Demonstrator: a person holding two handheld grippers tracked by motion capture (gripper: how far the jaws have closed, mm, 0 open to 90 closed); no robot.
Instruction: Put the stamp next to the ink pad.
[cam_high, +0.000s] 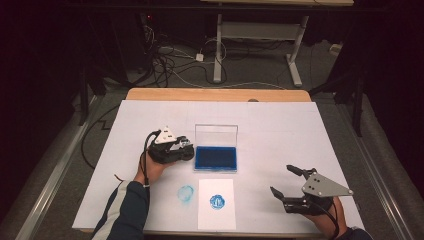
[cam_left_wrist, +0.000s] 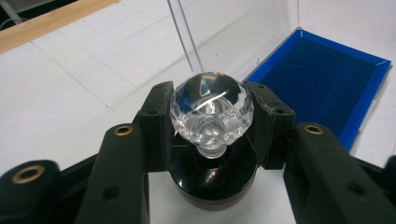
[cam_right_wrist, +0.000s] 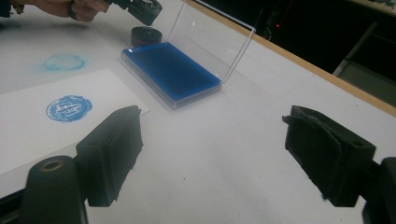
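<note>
Left gripper (cam_left_wrist: 212, 126): I have its fingers (cam_left_wrist: 156, 126) closed on the crystal knob of the stamp (cam_left_wrist: 212, 109). I think this grip by the knob keeps the black base facing down, ready for pressing.
Stamp position: it stands upright just beside the left edge of the ink pad (cam_high: 216, 157), with its base on or very near the tabletop (cam_high: 280, 135); I cannot tell which.
Ink pad: it is open, its clear lid (cam_high: 216, 134) stands up at the far side, so the blue surface is free to reach.
Right gripper (cam_high: 289, 184): its fingers (cam_right_wrist: 112, 149) are wide apart and hold nothing, waiting at the right, well apart from the pad.
Paper (cam_high: 216, 204): it lies at the near edge and has one blue print (cam_high: 217, 202); a paler blue mark (cam_high: 186, 192) is on the cover beside it.
Surface: a white sheet over a wooden top.
Room: dark, with cables on the floor and a second table behind.
</note>
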